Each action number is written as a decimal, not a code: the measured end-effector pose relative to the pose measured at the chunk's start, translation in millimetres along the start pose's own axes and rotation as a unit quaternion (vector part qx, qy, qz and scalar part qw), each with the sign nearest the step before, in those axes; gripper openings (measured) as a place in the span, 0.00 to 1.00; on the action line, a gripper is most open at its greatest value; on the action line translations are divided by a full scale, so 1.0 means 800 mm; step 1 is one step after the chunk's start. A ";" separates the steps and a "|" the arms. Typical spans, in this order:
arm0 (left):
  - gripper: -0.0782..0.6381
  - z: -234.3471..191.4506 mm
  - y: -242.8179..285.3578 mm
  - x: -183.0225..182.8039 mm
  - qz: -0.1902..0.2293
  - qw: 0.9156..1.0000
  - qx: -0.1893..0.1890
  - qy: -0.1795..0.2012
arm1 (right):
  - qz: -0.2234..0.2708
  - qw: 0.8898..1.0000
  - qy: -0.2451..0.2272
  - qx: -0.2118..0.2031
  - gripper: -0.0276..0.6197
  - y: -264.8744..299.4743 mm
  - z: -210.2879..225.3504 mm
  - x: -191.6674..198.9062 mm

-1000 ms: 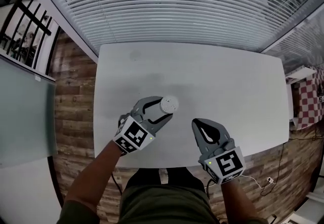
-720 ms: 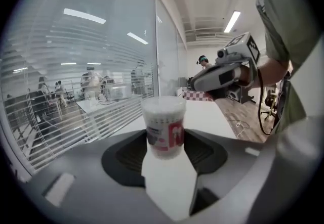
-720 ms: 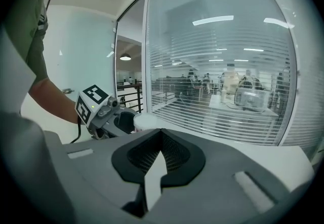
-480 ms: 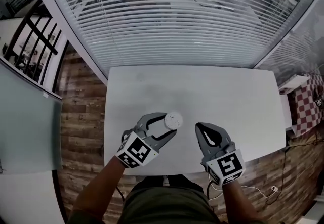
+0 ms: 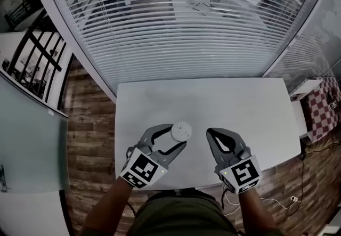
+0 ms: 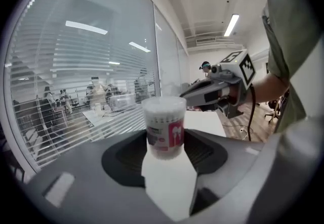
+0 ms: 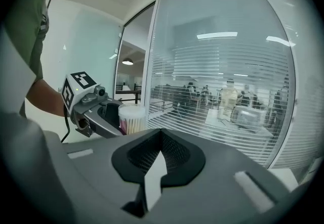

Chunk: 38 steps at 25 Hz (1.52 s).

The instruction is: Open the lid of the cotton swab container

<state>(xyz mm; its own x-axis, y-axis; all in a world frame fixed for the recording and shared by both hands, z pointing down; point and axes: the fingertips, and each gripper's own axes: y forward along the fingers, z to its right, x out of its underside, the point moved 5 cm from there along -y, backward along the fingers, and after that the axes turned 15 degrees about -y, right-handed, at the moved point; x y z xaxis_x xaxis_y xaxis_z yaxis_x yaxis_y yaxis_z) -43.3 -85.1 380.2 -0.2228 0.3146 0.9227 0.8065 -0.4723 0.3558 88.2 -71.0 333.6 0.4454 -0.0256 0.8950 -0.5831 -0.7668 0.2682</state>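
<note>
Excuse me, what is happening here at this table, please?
A person holds a two-jaw gripper in each hand over a white table. The left gripper is clamped on a clear cotton swab container, whose lid is on. The right gripper is shut and empty, beside the container without touching it. The opening has not started yet.

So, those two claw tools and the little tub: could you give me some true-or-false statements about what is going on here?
1. The left gripper is clamped on the cotton swab container. True.
2. The container's lid is already off. False: the white lid is still on top of the container.
3. The right gripper is holding the lid. False: its jaws are shut together with nothing between them.
4. Window blinds run along the far side of the white table. True.
</note>
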 end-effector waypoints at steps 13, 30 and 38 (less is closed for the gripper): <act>0.44 0.007 -0.026 -0.040 0.017 1.000 -0.023 -0.013 | 0.036 0.999 -0.027 -0.013 0.06 -0.009 0.004 -0.036; 0.44 0.013 -0.006 -0.038 0.004 1.000 0.004 -0.015 | 0.061 0.993 -0.048 -0.093 0.06 -0.008 0.009 -0.067; 0.44 0.008 0.004 -0.028 -0.001 1.000 0.013 -0.023 | 0.049 0.982 -0.062 -0.172 0.06 0.003 0.015 -0.085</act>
<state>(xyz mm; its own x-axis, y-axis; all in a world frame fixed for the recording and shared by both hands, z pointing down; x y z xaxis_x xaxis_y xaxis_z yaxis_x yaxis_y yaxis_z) -32.2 -88.6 360.2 -0.1992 0.3533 0.9141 0.8199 -0.4508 0.3529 64.8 -78.6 268.8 0.4427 -0.1822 0.8780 -0.8123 -0.4962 0.3066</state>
